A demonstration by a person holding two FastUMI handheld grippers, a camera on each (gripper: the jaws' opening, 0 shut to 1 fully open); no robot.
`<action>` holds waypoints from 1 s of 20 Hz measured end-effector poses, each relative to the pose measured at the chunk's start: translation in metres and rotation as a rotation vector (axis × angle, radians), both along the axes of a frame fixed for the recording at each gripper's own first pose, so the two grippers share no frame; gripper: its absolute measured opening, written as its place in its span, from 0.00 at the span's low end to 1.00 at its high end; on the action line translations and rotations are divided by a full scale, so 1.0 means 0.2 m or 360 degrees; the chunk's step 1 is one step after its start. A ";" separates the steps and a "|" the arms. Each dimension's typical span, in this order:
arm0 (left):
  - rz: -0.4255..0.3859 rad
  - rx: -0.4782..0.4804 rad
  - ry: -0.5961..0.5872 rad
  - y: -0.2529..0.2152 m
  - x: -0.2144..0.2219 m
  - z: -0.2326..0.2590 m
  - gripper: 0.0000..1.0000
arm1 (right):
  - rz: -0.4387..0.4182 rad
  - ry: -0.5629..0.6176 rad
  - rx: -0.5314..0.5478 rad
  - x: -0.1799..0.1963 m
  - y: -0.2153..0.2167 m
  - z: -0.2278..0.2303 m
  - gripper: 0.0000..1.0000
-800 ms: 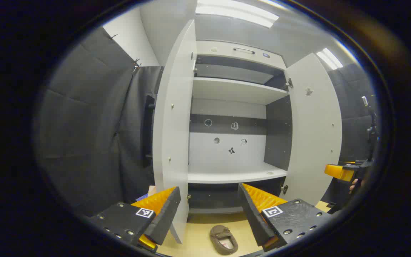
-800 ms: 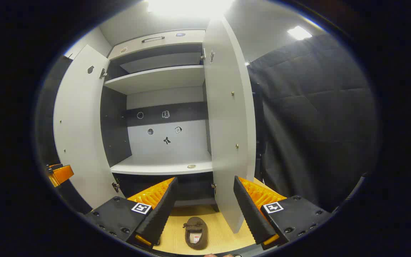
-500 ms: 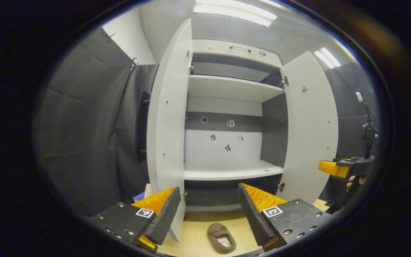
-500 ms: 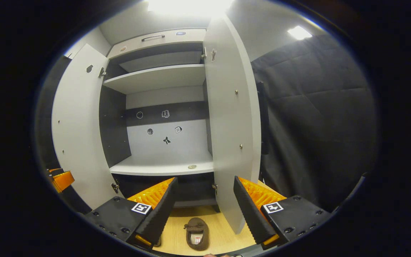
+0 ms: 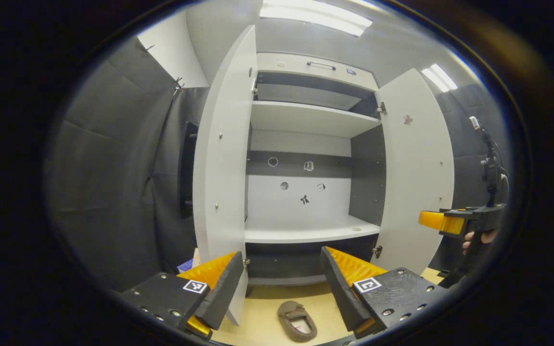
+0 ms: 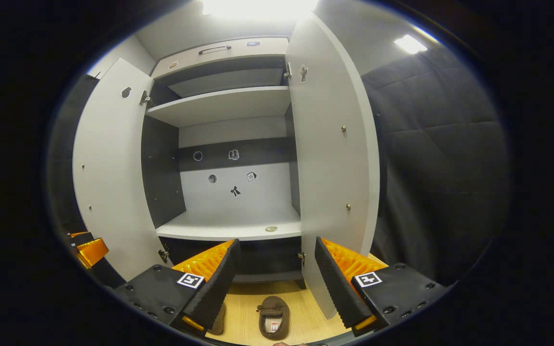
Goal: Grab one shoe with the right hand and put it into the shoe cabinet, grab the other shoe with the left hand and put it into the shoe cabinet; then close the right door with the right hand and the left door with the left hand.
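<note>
Left gripper view: your left tongs (image 5: 282,283) gape before the shoe cabinet (image 5: 306,144), one shoe (image 5: 297,321) below. Right gripper view: right tongs (image 6: 277,283) apart, second shoe (image 6: 219,319) beside it.

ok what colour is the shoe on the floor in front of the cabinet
Dark brown, a slipper-style shoe lying on the light wooden floor; the right gripper view shows it best.

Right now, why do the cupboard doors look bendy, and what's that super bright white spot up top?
Left gripper view: the fisheye lens bows the left door and right door, though they are flat. Right gripper view: a ceiling light glares white, losing its outline; the shoe on the floor stays sharp.
</note>
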State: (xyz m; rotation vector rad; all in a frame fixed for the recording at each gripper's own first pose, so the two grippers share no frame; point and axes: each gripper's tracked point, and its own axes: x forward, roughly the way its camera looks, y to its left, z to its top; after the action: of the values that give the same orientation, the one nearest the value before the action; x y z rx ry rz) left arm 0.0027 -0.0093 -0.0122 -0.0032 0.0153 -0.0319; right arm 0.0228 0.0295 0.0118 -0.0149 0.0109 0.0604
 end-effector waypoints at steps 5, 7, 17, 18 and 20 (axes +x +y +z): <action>0.0002 -0.0020 0.0019 0.02 0.01 -0.03 0.99 | 0.0039 0.0049 0.0016 0.05 0.06 -0.01 0.97; 0.0006 -0.0021 0.0035 0.03 0.02 -0.05 0.99 | 0.0056 0.0080 0.0016 0.07 0.08 -0.02 0.98; 0.0009 -0.0033 0.0083 0.05 0.00 -0.11 0.93 | 0.0138 0.0248 0.0012 0.18 0.21 -0.18 0.98; 0.0004 -0.0030 0.0088 0.05 0.00 -0.12 0.93 | 0.0142 0.0269 0.0004 0.19 0.22 -0.21 0.98; -0.0010 -0.0018 0.0107 0.04 -0.01 -0.14 0.93 | 0.0152 0.0329 -0.0021 0.22 0.24 -0.31 0.98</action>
State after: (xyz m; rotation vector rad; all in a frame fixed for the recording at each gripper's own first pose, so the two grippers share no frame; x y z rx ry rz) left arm 0.0003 -0.0022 -0.0406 -0.0158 0.0824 -0.0385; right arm 0.0677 0.0779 -0.0493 -0.0223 0.2174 0.1572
